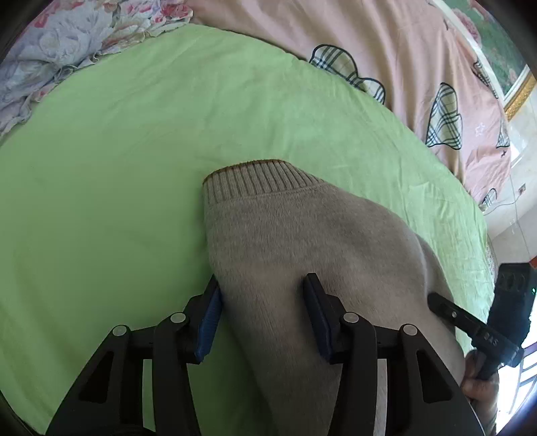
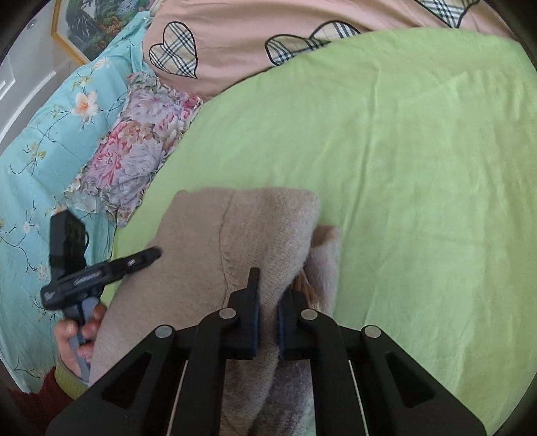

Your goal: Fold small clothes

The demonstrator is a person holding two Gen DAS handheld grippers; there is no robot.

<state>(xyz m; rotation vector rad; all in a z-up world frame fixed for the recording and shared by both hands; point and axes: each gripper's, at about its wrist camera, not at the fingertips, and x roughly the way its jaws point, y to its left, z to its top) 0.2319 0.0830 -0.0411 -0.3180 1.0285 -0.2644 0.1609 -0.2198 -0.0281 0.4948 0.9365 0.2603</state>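
A small beige knit sweater [image 1: 302, 234] lies on a green sheet [image 1: 117, 167], its ribbed hem [image 1: 258, 181] pointing away. My left gripper [image 1: 263, 291] is open, its jaws wide apart around a fold of the sweater's left edge. My right gripper [image 2: 268, 298] is shut on the sweater [image 2: 208, 241], pinching a bunched fold of it. A doubled layer [image 2: 325, 255] shows just right of the jaws. Each gripper shows in the other's view: the right one at the right edge of the left wrist view [image 1: 433, 298], the left one at the left of the right wrist view [image 2: 156, 253].
A pink quilt with plaid hearts [image 1: 419, 84] lies along the far side of the bed. A floral pillow [image 2: 141, 144] and a turquoise floral quilt [image 2: 40, 151] lie to the left. A framed picture [image 2: 90, 26] hangs on the wall.
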